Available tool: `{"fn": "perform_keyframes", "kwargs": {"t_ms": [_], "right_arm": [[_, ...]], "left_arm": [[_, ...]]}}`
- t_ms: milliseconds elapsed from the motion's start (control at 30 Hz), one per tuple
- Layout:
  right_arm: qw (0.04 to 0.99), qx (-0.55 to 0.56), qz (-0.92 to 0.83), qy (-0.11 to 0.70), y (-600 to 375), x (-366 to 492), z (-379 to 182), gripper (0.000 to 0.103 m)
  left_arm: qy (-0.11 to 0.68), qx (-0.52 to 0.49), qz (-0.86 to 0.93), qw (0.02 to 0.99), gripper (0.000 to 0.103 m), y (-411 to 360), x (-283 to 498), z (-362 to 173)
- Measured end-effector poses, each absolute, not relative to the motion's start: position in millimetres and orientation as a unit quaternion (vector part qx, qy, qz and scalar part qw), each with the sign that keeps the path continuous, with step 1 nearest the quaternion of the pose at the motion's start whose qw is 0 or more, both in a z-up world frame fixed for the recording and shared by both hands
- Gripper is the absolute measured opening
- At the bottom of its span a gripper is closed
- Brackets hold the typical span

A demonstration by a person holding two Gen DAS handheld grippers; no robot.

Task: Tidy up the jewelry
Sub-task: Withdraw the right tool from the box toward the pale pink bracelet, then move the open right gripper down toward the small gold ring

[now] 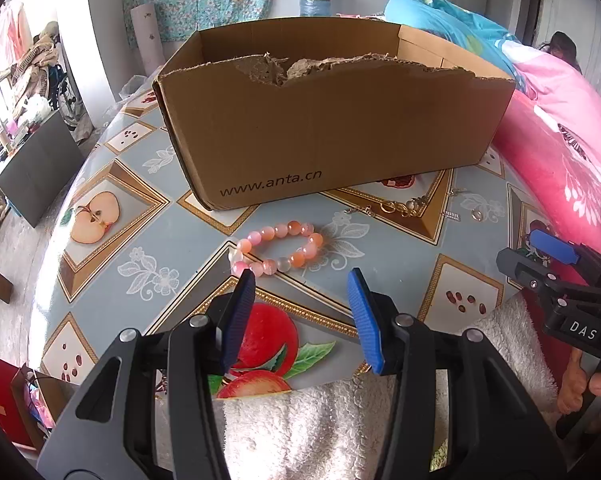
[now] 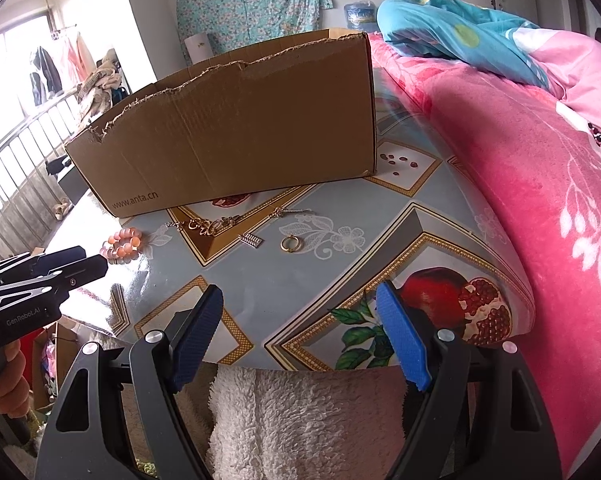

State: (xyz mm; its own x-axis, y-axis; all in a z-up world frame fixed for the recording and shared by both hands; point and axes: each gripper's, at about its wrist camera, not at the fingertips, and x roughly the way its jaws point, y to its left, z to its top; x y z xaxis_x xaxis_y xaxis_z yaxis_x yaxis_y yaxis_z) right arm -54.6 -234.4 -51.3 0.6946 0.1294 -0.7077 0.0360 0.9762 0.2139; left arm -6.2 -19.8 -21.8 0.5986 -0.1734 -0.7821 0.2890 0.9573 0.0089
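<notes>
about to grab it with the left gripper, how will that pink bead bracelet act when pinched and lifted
The pink and orange glossy bead bracelet will probably sag into a loose loop, since it is separate round beads in a ring. The smooth beads may slip or roll between the open left gripper's fingers. On the shiny fruit-print tablecloth it likely slides if nudged.

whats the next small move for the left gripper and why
Probably ease the open left gripper forward and down over the pink beaded bracelet: it lies loose on the fruit-patterned tablecloth just beyond the fingertips, in front of the torn brown cardboard box.
</notes>
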Motion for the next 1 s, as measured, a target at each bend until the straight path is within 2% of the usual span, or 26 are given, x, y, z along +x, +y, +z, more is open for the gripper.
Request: {"fn": "perform_keyframes", "kwargs": {"t_ms": [800, 1000], "right_arm": [[0.921, 0.108, 0.036, 0.371, -237, -56, -45, 0.077], [0.928, 0.103, 0.048, 0.355, -231, -58, -39, 0.077]], "left_arm": [[0.413, 0.052, -0.161, 0.895, 0.046, -20, 1, -10], [0.421, 0.052, -0.186, 0.886, 0.041, -22, 14, -17]]}}
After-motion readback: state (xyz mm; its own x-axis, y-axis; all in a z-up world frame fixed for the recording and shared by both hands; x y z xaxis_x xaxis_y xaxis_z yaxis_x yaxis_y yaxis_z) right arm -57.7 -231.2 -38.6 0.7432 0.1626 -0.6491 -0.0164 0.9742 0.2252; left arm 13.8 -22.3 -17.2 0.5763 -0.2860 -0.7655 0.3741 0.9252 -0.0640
